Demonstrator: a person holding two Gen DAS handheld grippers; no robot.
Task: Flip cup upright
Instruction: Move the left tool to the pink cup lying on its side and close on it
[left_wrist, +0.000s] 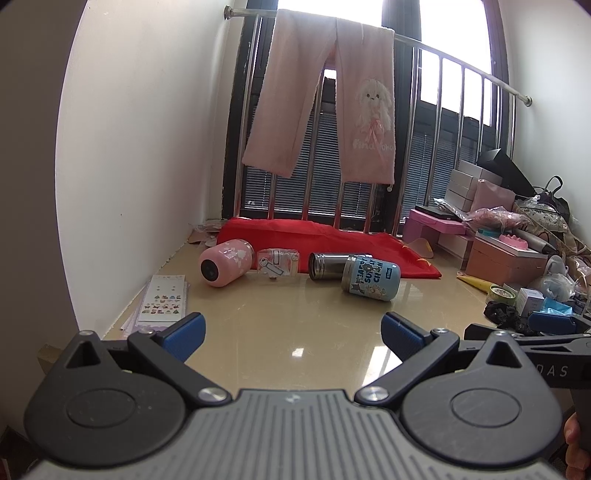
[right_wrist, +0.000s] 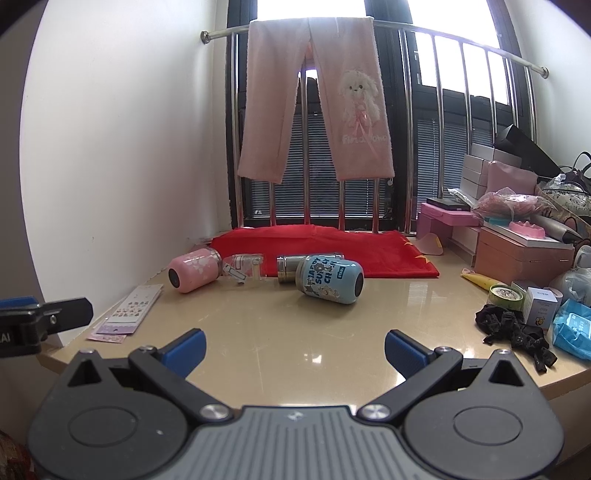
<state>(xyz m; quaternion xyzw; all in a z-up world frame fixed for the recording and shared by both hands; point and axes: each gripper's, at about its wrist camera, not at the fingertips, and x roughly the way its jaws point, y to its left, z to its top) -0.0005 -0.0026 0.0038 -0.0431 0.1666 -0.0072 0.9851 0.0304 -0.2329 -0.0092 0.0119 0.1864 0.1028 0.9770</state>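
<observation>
Several cups lie on their sides on the beige table. A pink cup (left_wrist: 225, 266) (right_wrist: 194, 270) is at the left, a clear glass cup (left_wrist: 277, 261) (right_wrist: 245, 266) beside it, a steel cup (left_wrist: 328, 266) (right_wrist: 290, 268) behind, and a blue printed cup (left_wrist: 371, 277) (right_wrist: 330, 278) in front of the steel one. My left gripper (left_wrist: 293, 334) is open and empty, well short of the cups. My right gripper (right_wrist: 295, 350) is open and empty, also short of them.
A red cloth (left_wrist: 332, 240) lies behind the cups. Sticker sheets (left_wrist: 162, 301) lie at the table's left edge. Boxes, bags and a black hair tie (right_wrist: 513, 328) crowd the right side. A railing with pink trousers (left_wrist: 325, 99) stands behind.
</observation>
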